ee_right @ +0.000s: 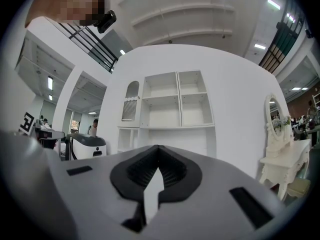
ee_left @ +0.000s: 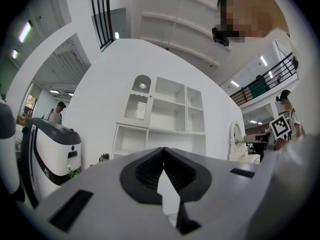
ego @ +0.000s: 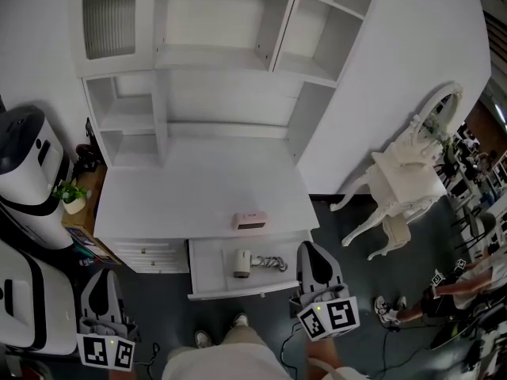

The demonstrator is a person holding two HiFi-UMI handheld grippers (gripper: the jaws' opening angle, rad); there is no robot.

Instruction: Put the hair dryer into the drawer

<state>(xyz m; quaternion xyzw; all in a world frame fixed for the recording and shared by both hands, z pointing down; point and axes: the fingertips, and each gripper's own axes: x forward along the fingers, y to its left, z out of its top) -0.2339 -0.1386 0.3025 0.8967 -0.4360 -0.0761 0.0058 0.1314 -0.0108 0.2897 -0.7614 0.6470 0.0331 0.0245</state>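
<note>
The hair dryer is white and lies in the open drawer of the white desk, its coiled cord to its right. My right gripper hovers just right of the drawer's front corner, shut and empty. The left gripper is at the lower left, well clear of the drawer, also shut with nothing in it. In the left gripper view the gripper points level at the shelf unit; in the right gripper view the gripper does too, at the shelf unit.
A small pinkish box rests on the desk top above the drawer. A white and black machine and a potted plant stand at the left. A white chair stands at the right. My shoes are in front of the drawer.
</note>
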